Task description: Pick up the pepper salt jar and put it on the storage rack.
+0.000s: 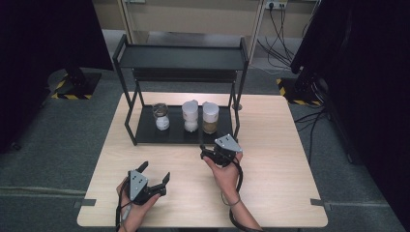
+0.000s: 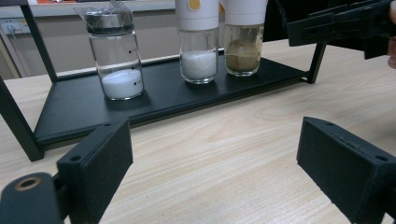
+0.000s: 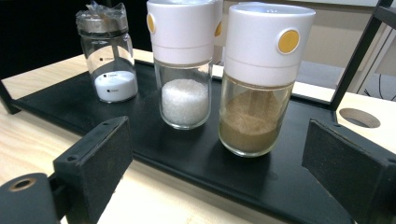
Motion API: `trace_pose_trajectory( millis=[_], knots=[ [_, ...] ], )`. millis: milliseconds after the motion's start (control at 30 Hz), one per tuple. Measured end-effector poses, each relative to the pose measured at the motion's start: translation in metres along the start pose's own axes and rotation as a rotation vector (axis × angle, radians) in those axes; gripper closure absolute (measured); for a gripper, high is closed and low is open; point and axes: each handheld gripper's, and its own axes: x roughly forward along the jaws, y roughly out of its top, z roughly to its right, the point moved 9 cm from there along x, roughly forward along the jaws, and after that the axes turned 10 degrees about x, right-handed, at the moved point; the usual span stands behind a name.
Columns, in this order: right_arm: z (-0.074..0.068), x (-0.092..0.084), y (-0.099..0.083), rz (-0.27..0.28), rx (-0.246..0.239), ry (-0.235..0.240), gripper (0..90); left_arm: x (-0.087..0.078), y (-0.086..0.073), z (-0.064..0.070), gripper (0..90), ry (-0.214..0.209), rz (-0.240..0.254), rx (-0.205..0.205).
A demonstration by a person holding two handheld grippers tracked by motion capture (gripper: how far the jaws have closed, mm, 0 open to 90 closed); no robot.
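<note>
Right tool [image 1: 211, 155], jaws apart, faces the brown jar [image 3: 256, 93]; a skewed approach could knock the neighbouring white jar [image 3: 184, 65] over.

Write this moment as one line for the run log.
right gripper: open, empty, facing white-capped glass jar of brown powder | left gripper: open, empty, over wooden table | three jars upright on black metal rack's lower shelf

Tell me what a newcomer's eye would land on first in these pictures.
Three jars in a row on the lower shelf of the black rack: a metal-lidded jar at the left, then a white-capped jar of white grains and a white-capped jar of brown powder. The right gripper points open jaws at the brown one from just in front; the left gripper waits open, nearer the person.
</note>
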Motion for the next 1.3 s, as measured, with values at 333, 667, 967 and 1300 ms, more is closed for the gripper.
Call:
trace_pose_trajectory(
  millis=[333,667,967,1300],
  knots=[
    [0.003,-0.011,-0.005,0.0,0.006,0.013,8.4,0.0,0.0,0.0,10.0,0.001,0.001,0.001],
    [0.007,-0.022,-0.006,0.01,0.013,0.025,8.2,0.0,0.0,0.0,10.0,0.002,0.0,0.002],
    [0.009,-0.031,-0.008,0.015,0.008,0.032,8.1,0.0,0.0,0.0,10.0,0.003,0.0,0.001],
    [0.013,-0.043,-0.009,0.023,0.004,0.037,8.1,0.0,0.0,0.0,10.0,0.003,-0.001,0.001]
  ],
)
